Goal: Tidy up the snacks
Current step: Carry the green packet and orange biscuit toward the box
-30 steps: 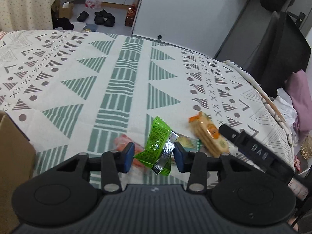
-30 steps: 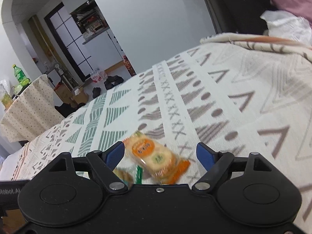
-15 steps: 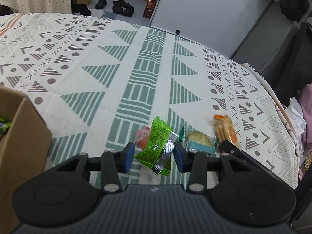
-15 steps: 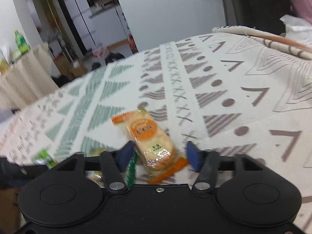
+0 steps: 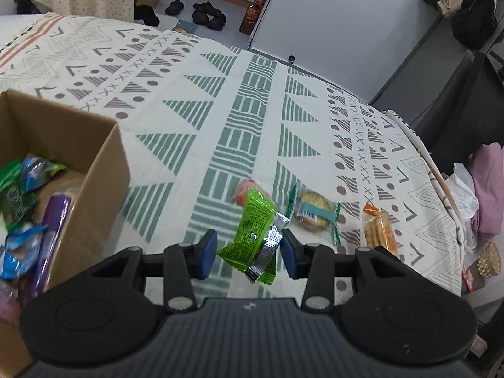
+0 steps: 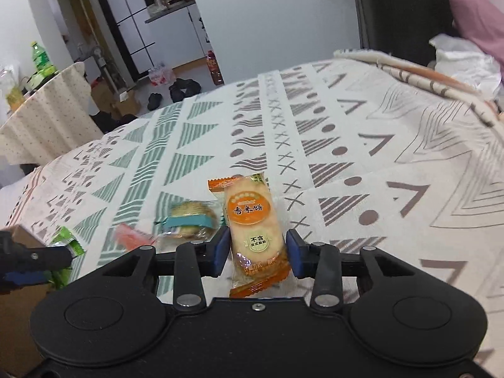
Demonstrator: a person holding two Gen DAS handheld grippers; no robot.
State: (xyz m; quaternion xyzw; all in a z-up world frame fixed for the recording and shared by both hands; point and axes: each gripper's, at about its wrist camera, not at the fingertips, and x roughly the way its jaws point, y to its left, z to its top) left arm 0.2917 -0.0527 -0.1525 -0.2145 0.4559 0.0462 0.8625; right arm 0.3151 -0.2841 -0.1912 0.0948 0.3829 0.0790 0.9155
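My left gripper (image 5: 249, 249) is shut on a green snack packet (image 5: 255, 233) and holds it above the patterned cloth, to the right of a cardboard box (image 5: 104, 170) holding several snacks. My right gripper (image 6: 256, 247) is shut on an orange rice cracker pack (image 6: 253, 220), lifted slightly off the cloth; the pack also shows in the left wrist view (image 5: 379, 230). A teal-banded cookie pack (image 5: 313, 212) and a small red-orange packet (image 5: 242, 189) lie on the cloth; both also show in the right wrist view, cookie pack (image 6: 189, 217), red packet (image 6: 132, 234). The left gripper with its green packet (image 6: 67, 242) shows at the left there.
The patterned cloth (image 5: 252, 110) covers the table. A black chair (image 5: 466, 100) and pink fabric (image 5: 488, 186) stand past the right edge. Shoes (image 5: 208, 15) and a dotted-cloth table (image 6: 47, 110) are beyond the far edge.
My left gripper has carried the green packet up and left, bringing the box into view. My right gripper has closed on the orange cracker pack, which now stands lengthwise between the fingers.
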